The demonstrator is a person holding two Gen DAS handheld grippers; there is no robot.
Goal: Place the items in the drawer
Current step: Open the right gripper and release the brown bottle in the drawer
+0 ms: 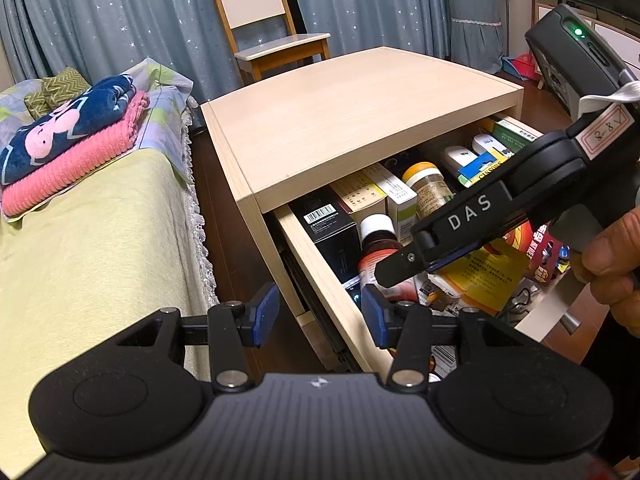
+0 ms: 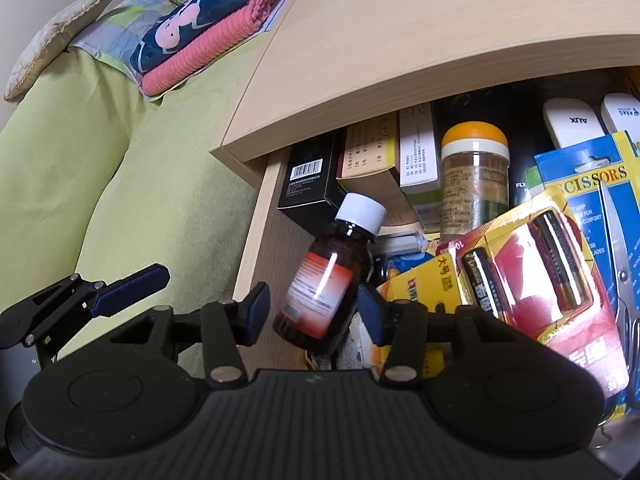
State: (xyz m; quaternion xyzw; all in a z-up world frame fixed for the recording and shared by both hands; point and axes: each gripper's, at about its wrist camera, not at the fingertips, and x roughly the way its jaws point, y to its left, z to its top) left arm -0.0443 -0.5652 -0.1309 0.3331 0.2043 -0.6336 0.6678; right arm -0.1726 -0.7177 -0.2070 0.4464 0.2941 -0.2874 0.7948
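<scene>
A brown medicine bottle (image 2: 320, 292) with a white cap and red-and-white label leans tilted among the items in the open drawer (image 2: 256, 232). My right gripper (image 2: 313, 312) is open and straddles it, with a gap showing on the bottle's left side. In the left wrist view, one of the right gripper's fingers (image 1: 404, 268) reaches over the drawer (image 1: 320, 264) above the bottle (image 1: 378, 246). My left gripper (image 1: 320, 314) is open and holds nothing, hovering by the drawer's left front corner. One of its fingers (image 2: 128, 286) shows at the left of the right wrist view.
The drawer holds a yellow-capped jar (image 2: 474, 176), a battery pack (image 2: 532, 272), a scissors pack (image 2: 600, 200) and boxes (image 2: 308, 176). The nightstand top (image 1: 352, 120) overhangs its back. A bed (image 1: 100, 240) with folded blankets (image 1: 72, 140) lies left. A hand (image 1: 612, 256) holds the right gripper.
</scene>
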